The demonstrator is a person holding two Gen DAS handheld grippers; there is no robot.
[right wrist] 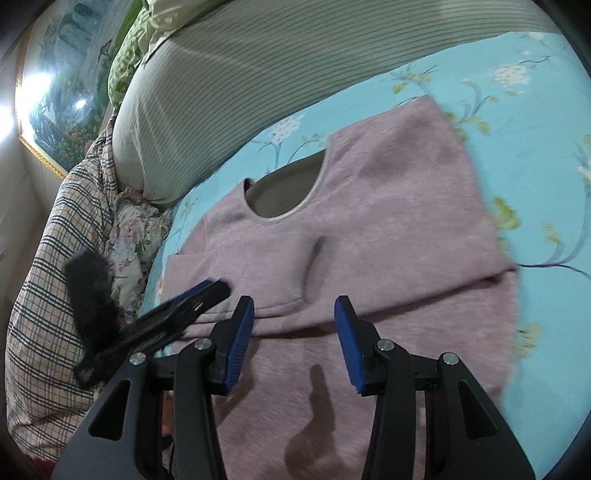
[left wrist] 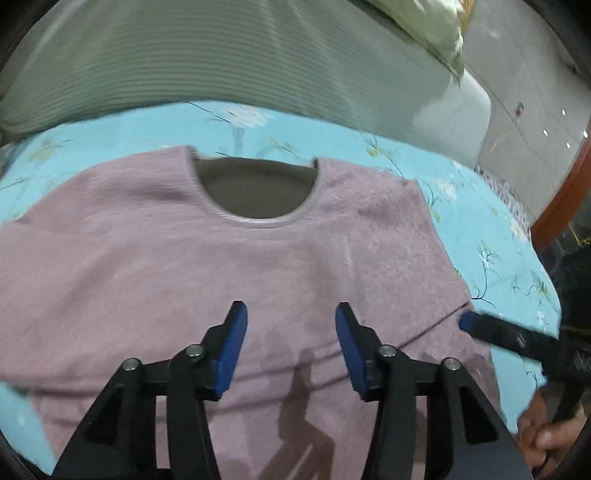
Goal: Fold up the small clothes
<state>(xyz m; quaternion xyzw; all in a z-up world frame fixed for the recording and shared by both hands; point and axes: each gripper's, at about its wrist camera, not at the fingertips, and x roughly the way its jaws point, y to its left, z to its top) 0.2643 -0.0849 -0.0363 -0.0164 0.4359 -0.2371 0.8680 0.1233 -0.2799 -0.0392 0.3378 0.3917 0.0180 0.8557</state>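
A bed covered with a light-blue flowered sheet filled both views, with a grey ribbed cushion along its far edge and a green patterned pillow beyond that. In the right wrist view a plaid blanket and a crumpled floral cloth lay bunched at the sheet's left edge, below a framed landscape painting on the wall.

The pink sweater lay flat on the middle of the sheet, its round neckline toward the cushion and a darker lining visible inside. Its sides were folded inward, with a fold line running across the lower part near the grippers.

The left gripper hovered over the sweater's lower front, fingers moderately apart with nothing between the blue pads. The right gripper hung over the same lower part, its fingers also moderately apart and empty. In the left wrist view, the right gripper's tip sat at the sweater's right edge, and a hand gripped its handle.
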